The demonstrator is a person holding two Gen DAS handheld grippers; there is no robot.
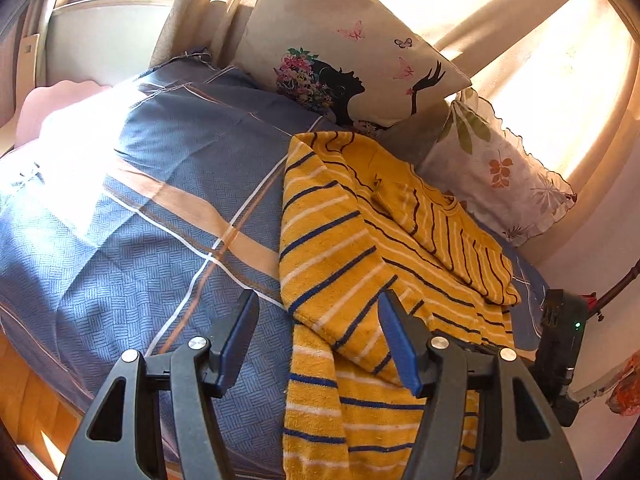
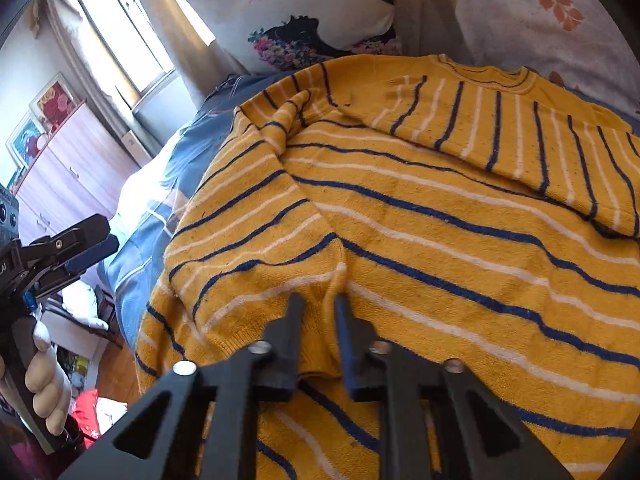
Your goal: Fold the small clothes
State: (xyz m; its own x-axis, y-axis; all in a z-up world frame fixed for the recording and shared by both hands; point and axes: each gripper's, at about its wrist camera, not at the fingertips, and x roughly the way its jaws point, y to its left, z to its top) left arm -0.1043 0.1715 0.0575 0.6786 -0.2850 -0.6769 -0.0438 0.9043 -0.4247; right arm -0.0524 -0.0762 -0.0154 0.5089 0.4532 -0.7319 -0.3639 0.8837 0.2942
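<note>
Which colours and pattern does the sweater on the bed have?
The sweater is mustard yellow with thin navy and white stripes; the right wrist view shows it best.

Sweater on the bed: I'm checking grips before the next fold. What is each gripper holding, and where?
The right gripper pinches a raised fold of the sweater. The left gripper is open, holding nothing.

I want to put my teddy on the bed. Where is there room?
Free: the blue checked bedspread, between the yellow striped sweater and the bed's left edge. Crowded: the right side, under the sweater, and the top by the butterfly pillow and leaf pillow.

Sunlit window (image 2: 120, 36), wooden dresser (image 2: 68, 172), pillows (image 1: 352, 40)
</note>
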